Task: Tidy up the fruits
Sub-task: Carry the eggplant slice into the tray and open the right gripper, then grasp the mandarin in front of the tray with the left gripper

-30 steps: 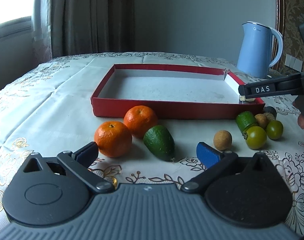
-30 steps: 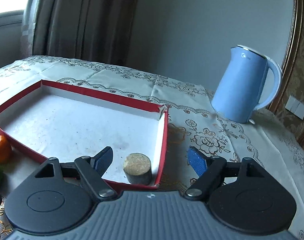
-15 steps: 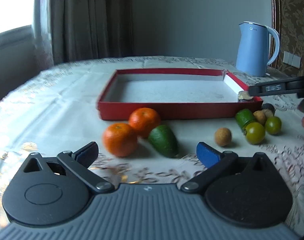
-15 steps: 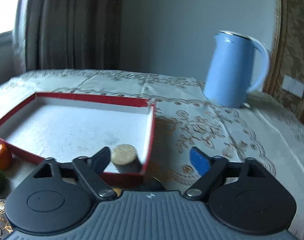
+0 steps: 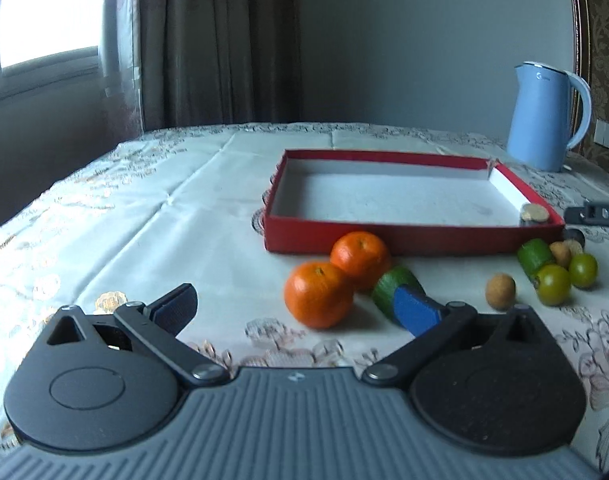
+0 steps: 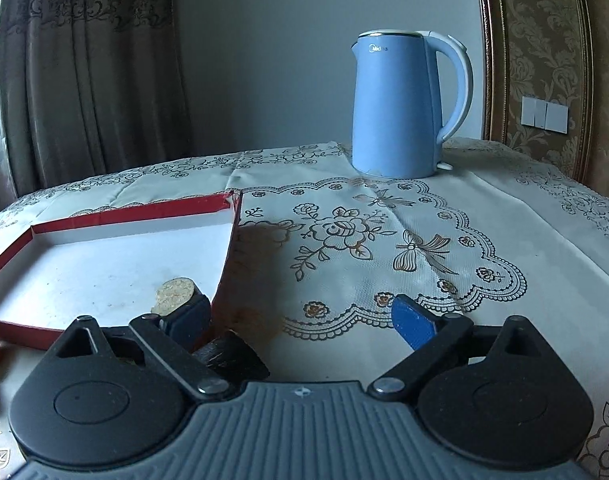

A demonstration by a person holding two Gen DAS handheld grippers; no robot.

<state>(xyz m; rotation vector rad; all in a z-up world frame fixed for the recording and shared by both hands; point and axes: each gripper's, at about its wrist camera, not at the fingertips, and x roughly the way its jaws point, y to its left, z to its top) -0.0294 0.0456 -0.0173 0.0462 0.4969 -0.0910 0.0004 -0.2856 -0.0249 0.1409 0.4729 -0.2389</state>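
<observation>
A red box (image 5: 408, 236) with a white floor holds one tan-topped round piece (image 5: 534, 213) in its near right corner, also in the right wrist view (image 6: 174, 289). In front of the box lie two oranges (image 5: 319, 294) (image 5: 360, 254), a green avocado (image 5: 396, 282), a brown ball (image 5: 501, 291), a green cylinder (image 5: 536, 256) and two green tomatoes (image 5: 553, 284) (image 5: 582, 270). My left gripper (image 5: 296, 307) is open and empty, near the oranges. My right gripper (image 6: 304, 320) is open and empty beside the box's right wall (image 6: 229, 248); its tip also shows in the left wrist view (image 5: 596, 213).
A blue kettle (image 6: 400, 104) stands at the back right on the embroidered tablecloth (image 6: 384, 240). A dark object (image 6: 228, 356) lies just under my right gripper. Curtains (image 5: 208, 40) and a window hang behind the table's far left edge.
My left gripper has swung left and pulled back, so the fruit now sits to the right. My right gripper has drawn back and right, away from the piece in the box.
</observation>
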